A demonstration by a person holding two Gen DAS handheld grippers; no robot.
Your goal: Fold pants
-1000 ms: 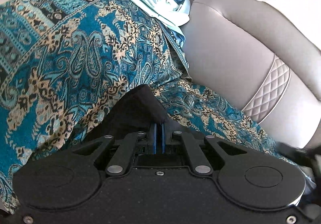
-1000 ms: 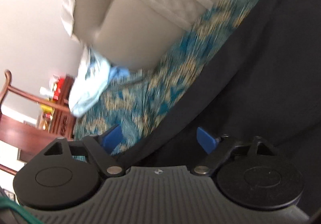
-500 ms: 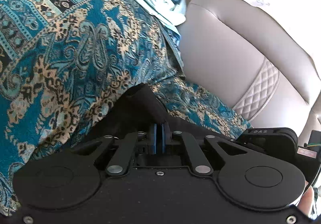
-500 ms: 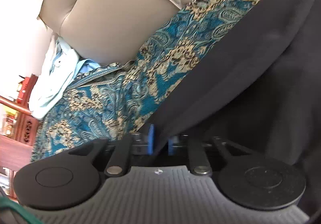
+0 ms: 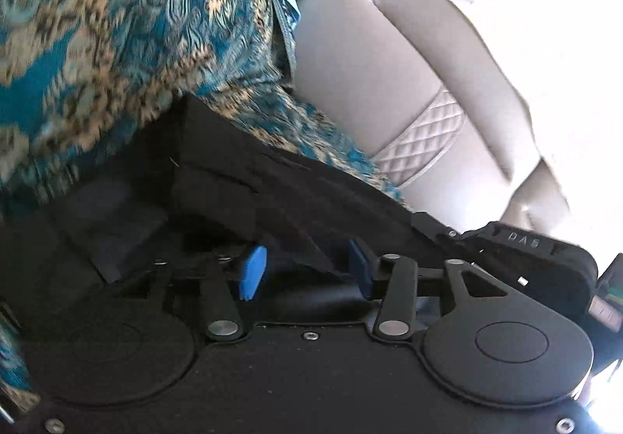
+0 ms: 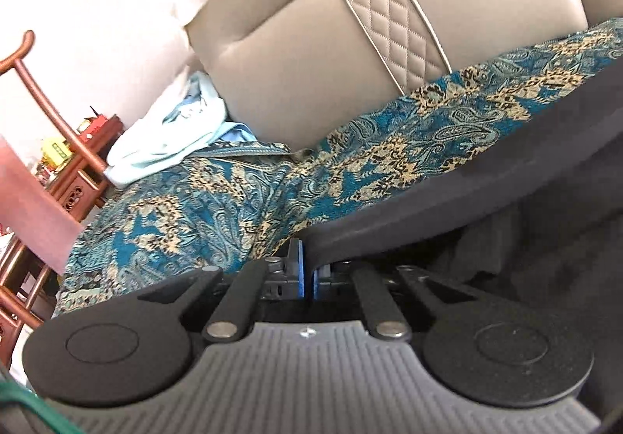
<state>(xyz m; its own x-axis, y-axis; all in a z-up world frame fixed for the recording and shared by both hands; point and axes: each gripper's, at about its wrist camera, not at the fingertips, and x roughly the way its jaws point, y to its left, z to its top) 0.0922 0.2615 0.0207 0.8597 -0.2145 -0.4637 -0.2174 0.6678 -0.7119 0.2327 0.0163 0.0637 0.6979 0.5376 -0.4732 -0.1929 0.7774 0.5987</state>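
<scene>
Left tool [image 5: 305, 272] has sprung apart off the pants [image 5: 241, 177]; right tool [image 6: 308, 274] stays clamped on them.

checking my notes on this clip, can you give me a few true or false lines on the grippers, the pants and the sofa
1. The left gripper is open. True.
2. The right gripper is open. False: it is shut on an edge of the pants.
3. The pants are light blue. False: they are black; the light blue cloth lies apart, against the sofa back.
4. The pants lie on a teal paisley throw. True.
5. The sofa back has a quilted strip. True.
</scene>
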